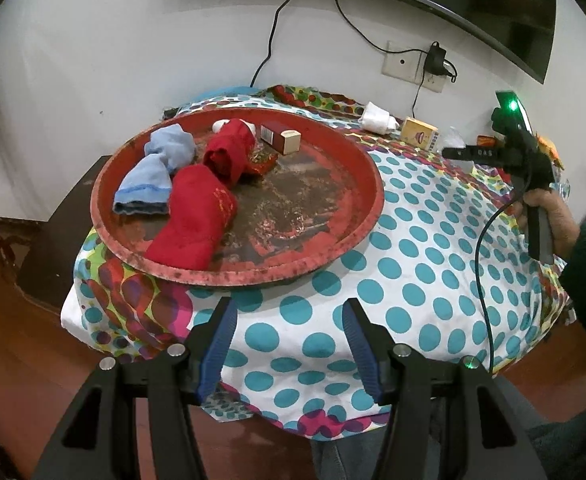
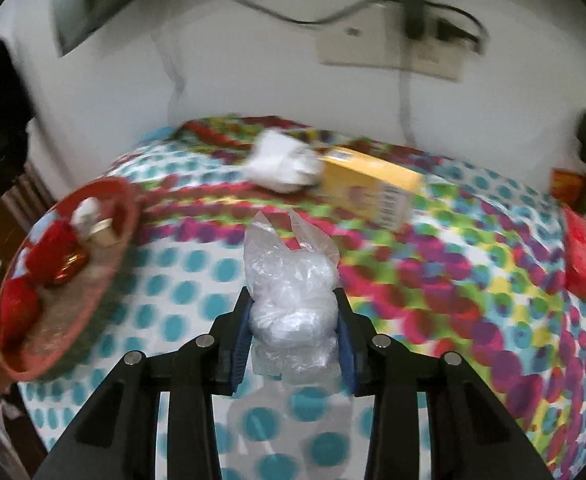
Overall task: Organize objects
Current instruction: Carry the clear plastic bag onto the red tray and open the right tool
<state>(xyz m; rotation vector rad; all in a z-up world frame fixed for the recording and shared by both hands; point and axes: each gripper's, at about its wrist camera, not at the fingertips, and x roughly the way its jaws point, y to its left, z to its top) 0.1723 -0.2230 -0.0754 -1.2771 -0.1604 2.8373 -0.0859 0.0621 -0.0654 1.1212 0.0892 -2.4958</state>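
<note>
Right gripper (image 2: 293, 320): jaws closed in on a crumpled clear plastic bag (image 2: 291, 284), blue pads pressing its two sides. The bag is held up off the table (image 2: 473, 320), its loose top ends sticking up past the fingertips. The right wrist view is motion-blurred.

Left gripper (image 1: 289, 344): jaws about half open, nothing between them. It hovers over the near edge of the table, which is covered with a dotted cloth (image 1: 433, 248), just short of the red tray (image 1: 365, 184).

Tray contents: a rolled light-blue cloth (image 1: 155, 168) at the left, two rolled red cloths, one near the front rim (image 1: 193, 220) and one behind it (image 1: 231, 152), and a small red and tan box (image 1: 281, 138) at the back. A small white item lies behind the far red roll; cannot tell what it is.

On the table behind the held bag: a crumpled white item (image 2: 281, 164) touching a yellow box (image 2: 377, 188). A red packet (image 2: 581, 256) lies at the right edge.

In the left wrist view, a hand (image 1: 549, 216) in a dark green sleeve grips the right gripper's handle.
</note>
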